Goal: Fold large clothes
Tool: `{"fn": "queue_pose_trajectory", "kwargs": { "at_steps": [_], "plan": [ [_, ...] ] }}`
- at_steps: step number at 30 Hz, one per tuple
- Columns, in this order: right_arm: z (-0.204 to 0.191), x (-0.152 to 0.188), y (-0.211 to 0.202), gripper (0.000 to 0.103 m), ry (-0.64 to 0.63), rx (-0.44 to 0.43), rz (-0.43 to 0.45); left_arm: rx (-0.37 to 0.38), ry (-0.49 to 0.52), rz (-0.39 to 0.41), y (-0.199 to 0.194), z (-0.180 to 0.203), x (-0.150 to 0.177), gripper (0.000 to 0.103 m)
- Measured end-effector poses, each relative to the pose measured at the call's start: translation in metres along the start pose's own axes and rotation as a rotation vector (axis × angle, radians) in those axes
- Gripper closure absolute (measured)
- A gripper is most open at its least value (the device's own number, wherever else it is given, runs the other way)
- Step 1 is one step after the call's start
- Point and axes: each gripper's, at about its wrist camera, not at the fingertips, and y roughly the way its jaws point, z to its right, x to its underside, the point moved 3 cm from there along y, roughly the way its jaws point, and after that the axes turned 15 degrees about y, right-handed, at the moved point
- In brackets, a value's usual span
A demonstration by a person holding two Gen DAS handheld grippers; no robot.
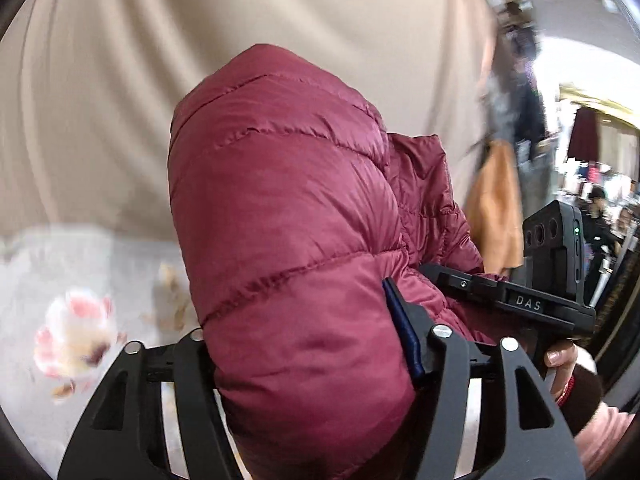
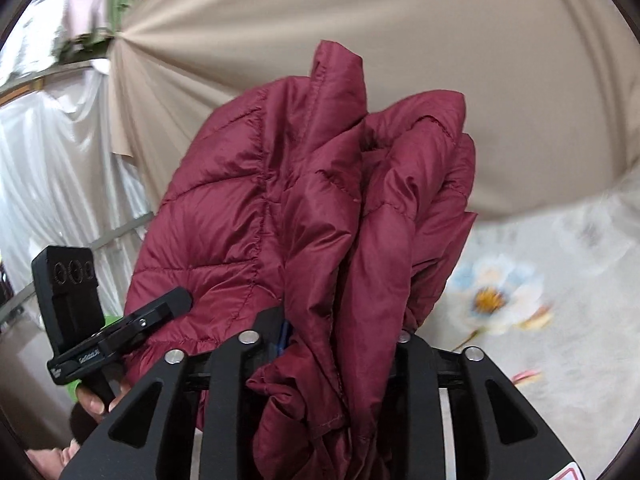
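Left gripper (image 1: 304, 344): fingers closed on a thick fold of the maroon puffer jacket (image 1: 288, 216), which bulges up between them. Right gripper (image 2: 340, 340): fingers pinch bunched jacket layers, held clear of the floral bed sheet (image 2: 540, 320); both point toward the beige curtain (image 2: 360, 20).

We list a quilted jacket (image 1: 288, 216), deep burgundy with stitched channels in the same shade. Both grippers are matte black: the left gripper (image 1: 308, 344) carries a dark blue pad (image 1: 404, 332), and the right gripper (image 2: 328, 340) shows silver screw heads. We record a curtain (image 2: 440, 32), plain beige, and a bedsheet (image 2: 560, 320), pale grey, printed with white, blue-edged, yellow-centred flowers, pink-tinged toward its other edge.
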Motion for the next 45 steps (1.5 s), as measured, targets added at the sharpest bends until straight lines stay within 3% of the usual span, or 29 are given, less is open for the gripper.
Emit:
{"fn": "queue_pose_trajectory", "kwargs": {
  "at_steps": [2,4,5,7,8,12,13,17,18,20,24,28,32,36,39,41,45],
  "plan": [
    [0.045,0.017,0.051,0.063,0.094,0.073,-0.083,-0.015,-0.057,-0.100,0.040,-0.021,0.034,0.039],
    [0.103,0.049,0.094,0.063,0.191,0.212,-0.191,-0.038,-0.134,-0.258,0.089,-0.042,0.091,0.039],
    [0.123,0.064,0.101,0.060,0.233,0.224,-0.215,-0.059,-0.211,-0.355,0.111,-0.052,0.129,0.028],
    [0.136,0.074,0.091,0.054,0.266,0.149,-0.187,-0.021,-0.334,-0.274,0.103,-0.063,0.152,0.024],
    [0.139,0.076,0.083,0.053,0.263,0.154,-0.189,0.001,-0.361,-0.253,0.095,-0.066,0.155,0.024],
    [0.129,0.063,0.039,0.053,0.171,0.241,-0.107,-0.073,-0.309,-0.197,0.054,-0.064,0.137,0.026],
    [0.121,0.058,0.026,0.056,0.133,0.251,-0.075,-0.091,-0.283,-0.185,0.043,-0.060,0.131,0.026],
    [0.086,0.055,0.023,0.087,0.080,0.242,-0.066,-0.145,-0.184,-0.178,0.015,-0.038,0.103,0.026],
    [0.075,0.056,0.031,0.095,0.070,0.241,-0.084,-0.147,-0.157,-0.192,0.018,-0.025,0.100,0.026],
    [0.065,0.066,0.047,0.101,-0.007,0.291,-0.108,-0.161,-0.113,-0.236,0.031,-0.013,0.099,0.026],
    [0.071,0.100,0.078,0.103,-0.146,0.461,-0.188,-0.252,-0.017,-0.387,0.064,0.004,0.139,0.027],
    [0.083,0.114,0.084,0.103,-0.176,0.486,-0.206,-0.323,0.039,-0.403,0.070,0.015,0.157,0.024],
    [0.078,0.095,0.083,0.103,-0.138,0.476,-0.245,-0.355,0.039,-0.416,0.075,0.017,0.159,0.024],
    [0.038,0.040,0.075,0.103,-0.111,0.376,-0.132,-0.347,0.004,-0.406,0.072,0.014,0.158,0.024],
    [0.020,0.005,0.091,0.103,-0.154,0.368,-0.073,-0.356,0.007,-0.402,0.072,0.014,0.158,0.024],
    [0.026,-0.004,0.109,0.103,-0.144,0.387,-0.072,-0.357,0.003,-0.399,0.072,0.015,0.158,0.024],
    [0.080,0.002,0.149,0.103,-0.060,0.465,-0.134,-0.348,-0.004,-0.388,0.071,0.015,0.160,0.021]
  ]
}}
